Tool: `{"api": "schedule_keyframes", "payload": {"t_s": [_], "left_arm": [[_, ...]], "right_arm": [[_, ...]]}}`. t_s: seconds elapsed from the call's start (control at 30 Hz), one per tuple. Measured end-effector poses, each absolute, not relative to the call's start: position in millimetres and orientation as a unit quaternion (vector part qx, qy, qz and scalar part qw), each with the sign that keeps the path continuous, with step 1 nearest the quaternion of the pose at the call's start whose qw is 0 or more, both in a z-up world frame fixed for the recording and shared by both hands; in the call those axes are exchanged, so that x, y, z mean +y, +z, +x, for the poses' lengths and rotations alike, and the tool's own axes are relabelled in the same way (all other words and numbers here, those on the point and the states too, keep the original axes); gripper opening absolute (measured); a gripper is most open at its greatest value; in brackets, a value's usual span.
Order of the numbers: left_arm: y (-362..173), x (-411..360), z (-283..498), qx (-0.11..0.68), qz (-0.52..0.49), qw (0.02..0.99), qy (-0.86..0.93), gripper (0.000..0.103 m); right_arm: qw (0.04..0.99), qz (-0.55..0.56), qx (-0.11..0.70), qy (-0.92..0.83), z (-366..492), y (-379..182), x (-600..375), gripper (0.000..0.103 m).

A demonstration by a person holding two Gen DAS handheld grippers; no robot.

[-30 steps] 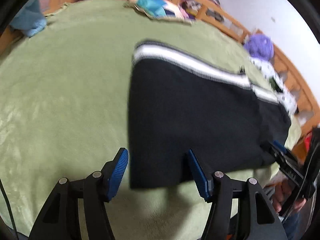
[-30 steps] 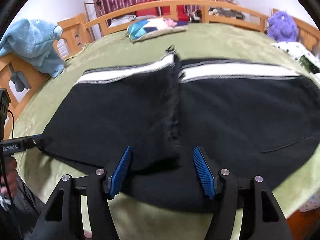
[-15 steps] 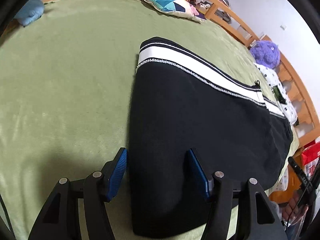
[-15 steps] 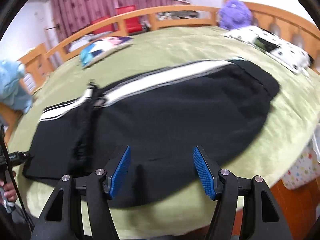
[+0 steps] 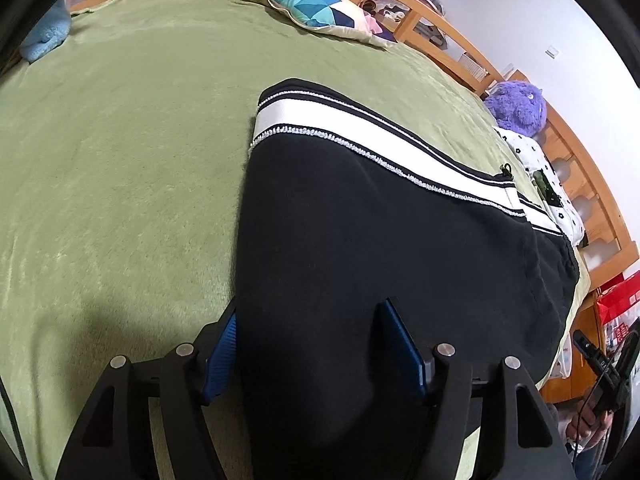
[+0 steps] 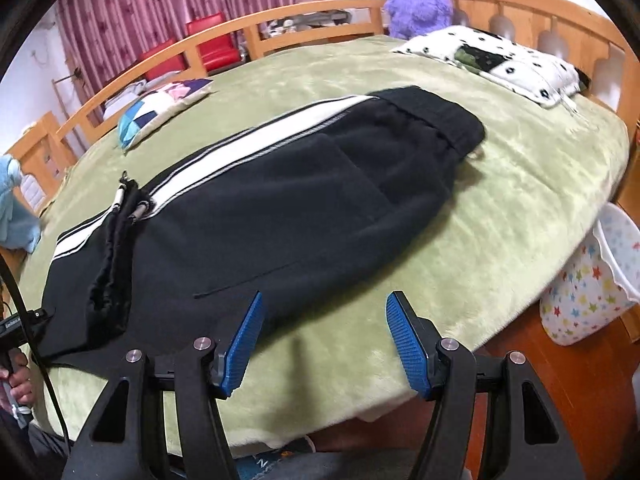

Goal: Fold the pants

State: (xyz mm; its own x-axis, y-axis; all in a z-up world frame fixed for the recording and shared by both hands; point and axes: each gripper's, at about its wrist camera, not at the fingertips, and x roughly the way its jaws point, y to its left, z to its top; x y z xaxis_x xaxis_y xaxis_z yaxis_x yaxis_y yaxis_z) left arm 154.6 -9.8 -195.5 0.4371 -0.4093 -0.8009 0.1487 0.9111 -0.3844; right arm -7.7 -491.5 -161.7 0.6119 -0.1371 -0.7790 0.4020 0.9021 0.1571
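Black pants point(image 5: 380, 248) with a white side stripe point(image 5: 360, 128) lie flat on a green blanket point(image 5: 120, 140), legs stacked. In the right wrist view the pants point(image 6: 280, 208) stretch from the waistband point(image 6: 436, 116) at the right to the cuffs at the left. My left gripper point(image 5: 308, 344) is open and hovers over the cuff end of the pants. My right gripper point(image 6: 324, 340) is open and empty over the blanket point(image 6: 500, 208), just off the pants' near edge. The left gripper also shows at the left edge of the right wrist view point(image 6: 16, 320).
A patterned cushion point(image 5: 320, 10) and a purple plush toy point(image 5: 518, 106) lie at the far side. A spotted white pillow point(image 6: 500, 64) lies near the wooden bed rail point(image 6: 320, 20). A star-patterned bin point(image 6: 592, 280) stands beside the bed. A blue cloth point(image 5: 44, 36) lies at the far left.
My left gripper moved forward over the pants' cuff end. My right gripper swung right, from over the middle of the pants to the blanket near the waistband end.
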Motion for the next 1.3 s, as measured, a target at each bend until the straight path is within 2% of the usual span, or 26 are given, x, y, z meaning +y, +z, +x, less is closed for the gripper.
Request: {"api": "schedule_keyframes", "payload": {"t_s": [0.33,0.6,0.87,0.93,0.97,1.0,1.03,1.07,1.13,1.3], "left_arm": [[-195,-16,156,0.5,-0.12,0.841,-0.168,0.065],[-198,-12,156,0.485,-0.141,0.845,-0.175,0.065],[-200,-13,170,0.488,-0.163,0.841,-0.166,0.065],[-200,-16,170,0.486,-0.158,0.844,-0.163,0.065],[-200,-17,170,0.486,-0.154,0.845,-0.161,0.065],[-200,-17,170,0.488,-0.151,0.845,-0.16,0.059],[-199,-17,170,0.489,-0.151,0.844,-0.16,0.046],[-198,-15,170,0.489,-0.157,0.843,-0.161,0.039],[-194,-10,170,0.487,-0.177,0.838,-0.173,0.012],[-162,-10,171,0.46,-0.186,0.847,-0.191,0.009]], "right_arm": [[0.872,0.219,0.392,-0.194,-18,-161,-547,0.064],[0.872,0.257,0.371,-0.191,10,-166,-596,0.066],[0.842,0.383,0.357,-0.128,71,-219,-656,0.066],[0.853,0.373,0.341,-0.13,82,-220,-658,0.066],[0.854,0.365,0.346,-0.132,87,-220,-657,0.062],[0.854,0.354,0.356,-0.138,94,-219,-655,0.045],[0.856,0.342,0.363,-0.138,97,-217,-652,0.035],[0.857,0.338,0.368,-0.128,99,-216,-649,0.027],[0.862,0.333,0.36,-0.133,94,-203,-641,0.023],[0.89,0.301,0.318,-0.127,88,-139,-603,0.021]]}}
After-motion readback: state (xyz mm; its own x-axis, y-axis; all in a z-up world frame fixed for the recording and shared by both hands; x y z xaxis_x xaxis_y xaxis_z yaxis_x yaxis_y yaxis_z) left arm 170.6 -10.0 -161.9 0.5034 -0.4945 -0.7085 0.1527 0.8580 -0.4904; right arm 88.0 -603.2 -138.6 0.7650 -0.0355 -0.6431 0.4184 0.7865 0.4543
